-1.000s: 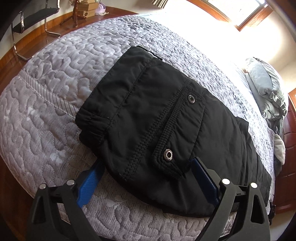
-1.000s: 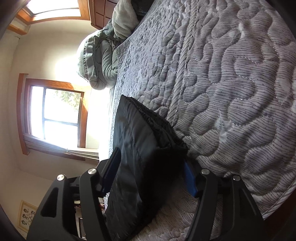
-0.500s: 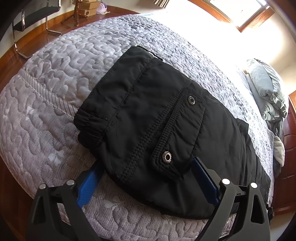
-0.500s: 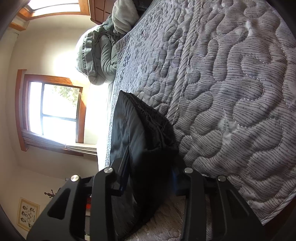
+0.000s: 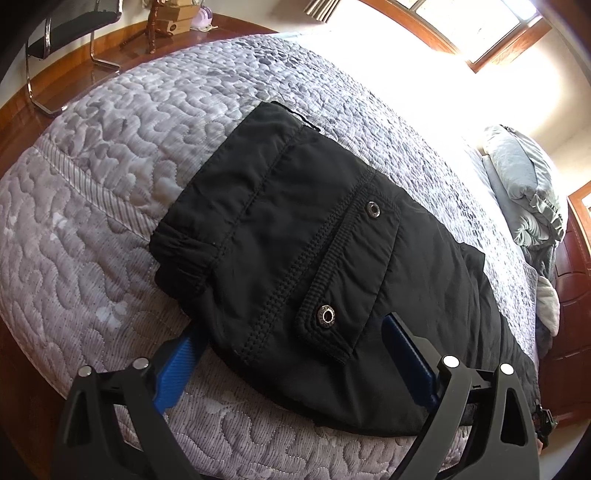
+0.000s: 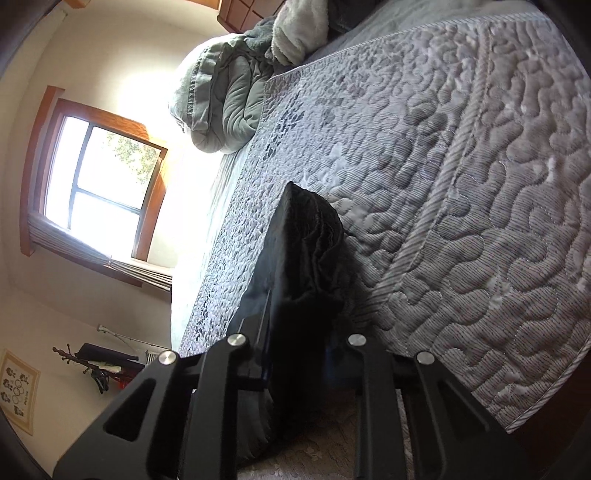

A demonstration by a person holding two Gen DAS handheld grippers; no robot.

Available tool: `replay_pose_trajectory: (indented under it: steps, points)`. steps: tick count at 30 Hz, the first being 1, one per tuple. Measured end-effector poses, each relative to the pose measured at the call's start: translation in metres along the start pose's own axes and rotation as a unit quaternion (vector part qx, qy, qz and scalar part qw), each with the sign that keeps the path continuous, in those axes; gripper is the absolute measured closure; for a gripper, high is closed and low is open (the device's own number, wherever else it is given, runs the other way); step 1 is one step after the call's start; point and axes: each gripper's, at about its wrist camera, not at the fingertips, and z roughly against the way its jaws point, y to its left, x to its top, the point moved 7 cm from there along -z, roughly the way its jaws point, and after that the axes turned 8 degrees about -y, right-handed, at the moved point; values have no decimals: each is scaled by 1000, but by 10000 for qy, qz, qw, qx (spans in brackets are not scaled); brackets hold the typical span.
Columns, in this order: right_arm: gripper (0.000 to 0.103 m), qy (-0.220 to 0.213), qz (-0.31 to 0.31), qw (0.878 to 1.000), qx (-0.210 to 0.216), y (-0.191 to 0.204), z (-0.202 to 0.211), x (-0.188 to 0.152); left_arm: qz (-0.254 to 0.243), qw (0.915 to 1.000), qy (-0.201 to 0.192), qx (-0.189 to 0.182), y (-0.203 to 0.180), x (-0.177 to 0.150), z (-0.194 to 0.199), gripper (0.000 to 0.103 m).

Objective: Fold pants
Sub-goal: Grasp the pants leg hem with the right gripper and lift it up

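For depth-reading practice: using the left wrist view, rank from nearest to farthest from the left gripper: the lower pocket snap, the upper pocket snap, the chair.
1. Lower pocket snap, just ahead.
2. Upper pocket snap, further up the pants.
3. Chair, beyond the bed, top left.

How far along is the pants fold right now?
Done: the black pants lie flat along the bed, apparently legs together. In hand: the right hand-held gripper has just closed on one end; the left hand-held gripper straddles the pocket edge, open. Left: the lengthwise folds; the pants remain stretched out.
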Motion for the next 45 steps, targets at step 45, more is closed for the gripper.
replay_pose_trajectory:
  steps: [45]
  points:
    - [87,228,3649,9306,151,288,7,-90,356,9980,-181,-485,16,-11,10,8]
